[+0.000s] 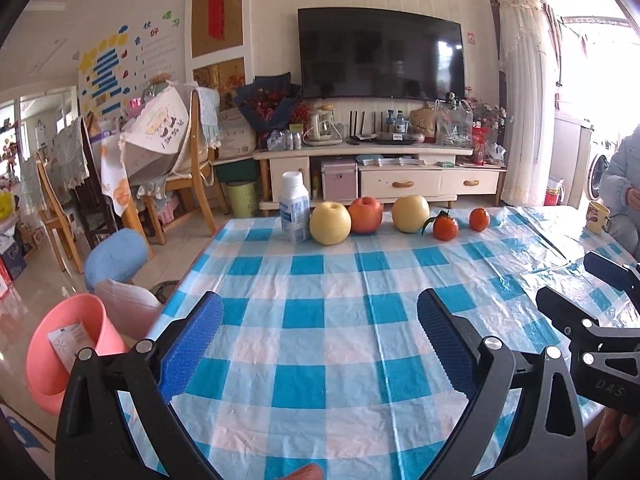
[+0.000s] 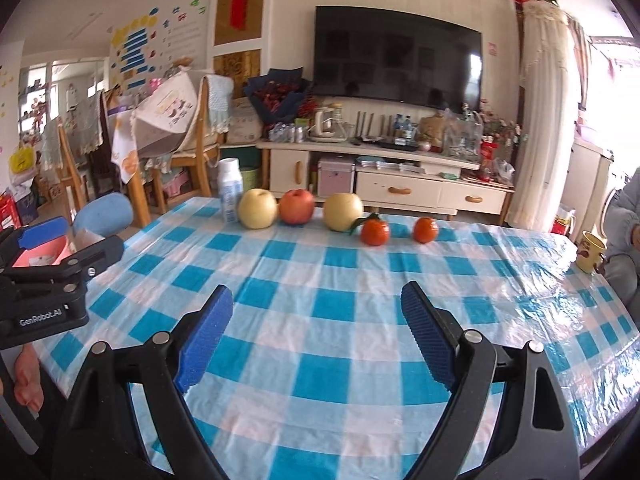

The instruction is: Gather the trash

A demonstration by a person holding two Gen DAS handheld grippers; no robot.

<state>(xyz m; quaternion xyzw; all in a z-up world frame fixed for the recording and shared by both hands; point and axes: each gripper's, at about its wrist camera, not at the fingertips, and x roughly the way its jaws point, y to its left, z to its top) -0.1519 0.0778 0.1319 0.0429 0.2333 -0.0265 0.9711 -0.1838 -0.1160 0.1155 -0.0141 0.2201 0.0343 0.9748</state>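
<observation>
A pink trash bin [image 1: 60, 344] stands on the floor left of the table, with a white wrapper [image 1: 70, 340] inside; it also peeks behind the other gripper in the right wrist view [image 2: 42, 254]. A white and blue bottle [image 1: 295, 208] [image 2: 230, 190] stands at the table's far edge. My left gripper [image 1: 320, 300] is open and empty above the checked tablecloth [image 1: 340, 320], near the front edge. My right gripper [image 2: 318, 292] is open and empty over the cloth [image 2: 340, 300], to the right of the left one.
A row of fruit lies along the far edge: a yellow apple [image 1: 330, 223], a red apple [image 1: 365, 215], another yellow one [image 1: 410, 213] and two tangerines [image 1: 446, 227]. A yellow cup [image 2: 591, 257] and a seated person [image 2: 624, 240] are at the right. Stools [image 1: 116, 256] stand left.
</observation>
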